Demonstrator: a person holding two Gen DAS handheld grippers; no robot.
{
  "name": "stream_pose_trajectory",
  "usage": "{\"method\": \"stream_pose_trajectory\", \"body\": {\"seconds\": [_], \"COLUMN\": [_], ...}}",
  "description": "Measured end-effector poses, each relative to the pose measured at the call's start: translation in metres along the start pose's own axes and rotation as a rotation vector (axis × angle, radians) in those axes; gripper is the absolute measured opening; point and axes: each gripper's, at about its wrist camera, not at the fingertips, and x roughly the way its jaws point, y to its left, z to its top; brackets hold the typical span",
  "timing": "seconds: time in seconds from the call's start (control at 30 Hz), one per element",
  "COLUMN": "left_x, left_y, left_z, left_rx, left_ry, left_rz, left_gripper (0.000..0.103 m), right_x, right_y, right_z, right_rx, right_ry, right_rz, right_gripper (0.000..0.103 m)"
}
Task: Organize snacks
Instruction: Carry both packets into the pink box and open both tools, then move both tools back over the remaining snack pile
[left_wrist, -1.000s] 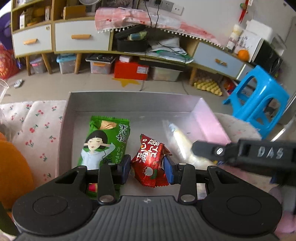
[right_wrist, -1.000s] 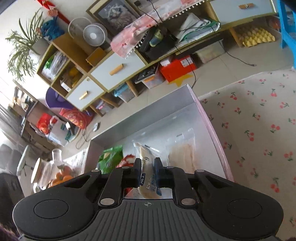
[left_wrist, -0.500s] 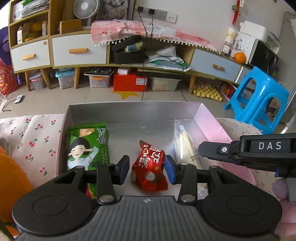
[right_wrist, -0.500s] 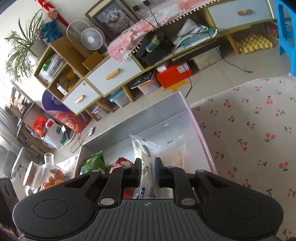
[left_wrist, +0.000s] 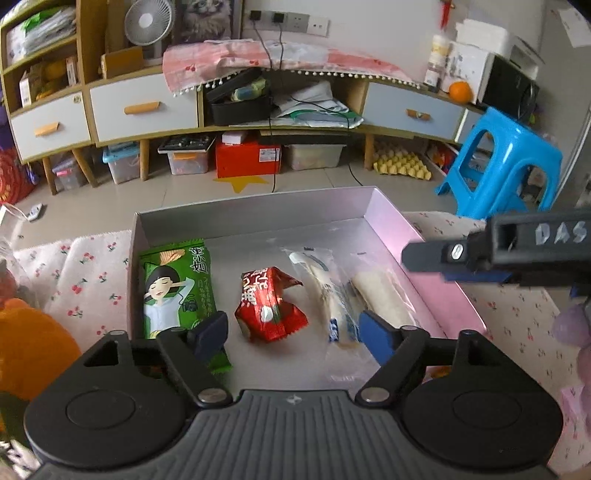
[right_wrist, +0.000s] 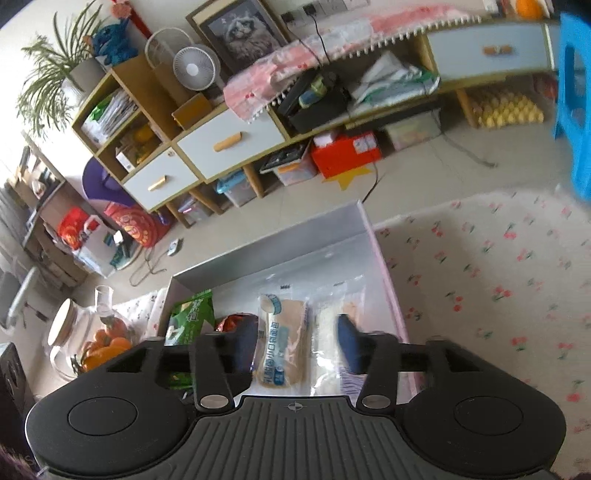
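Left wrist view, lower centre: my left gripper (left_wrist: 290, 326) has its jaws opening, pads clear of the red packet (left_wrist: 271, 308) lying between them; beyond it four snacks sit side by side in the tray (left_wrist: 258, 214), apparently lined up tidily; my right gripper (right_wrist: 295, 341) is opening too, gripping nothing, above the bread pack (right_wrist: 282, 339).

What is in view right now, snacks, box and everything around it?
box: 1, pink and silver, on the cloth
green packet: 1, box's left end
red packet: 1, right of green
clear-wrapped stick: 1, white, right of red
clear-wrapped roll: 1, pale, by the box's right wall
cloth: 1, cherry print, under the box
stool: 1, blue, right floor
jar of oranges: 1, glass, left of the box
left gripper: jaws opening around red packet, not touching
right gripper: jaws opening over the stick
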Motion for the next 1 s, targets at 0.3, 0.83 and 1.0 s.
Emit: {"method": "stream_pose_trajectory", "body": {"seconds": [0.3, 0.83, 1.0], "left_x": [-0.033, -0.087, -0.097], "left_y": [-0.01, -0.015, -0.018], "left_z": [0.0, -0.035, -0.058], "left_rx": [0.027, -0.031, -0.117], "left_ry": [-0.004, 0.074, 0.055], "left_rz": [0.034, 0.148, 0.171], "left_gripper": [0.097, 0.102, 0.102], "right_x": [-0.049, -0.112, -0.121], "right_y": [0.01, 0.035, 0.03], "right_z": [-0.003, -0.042, -0.062], "right_rx": [-0.014, -0.177, -0.249], "right_ry": [-0.021, -0.066, -0.097], "right_rz": [-0.037, -0.131, -0.148], "right_gripper": [0.085, 0.097, 0.097]}}
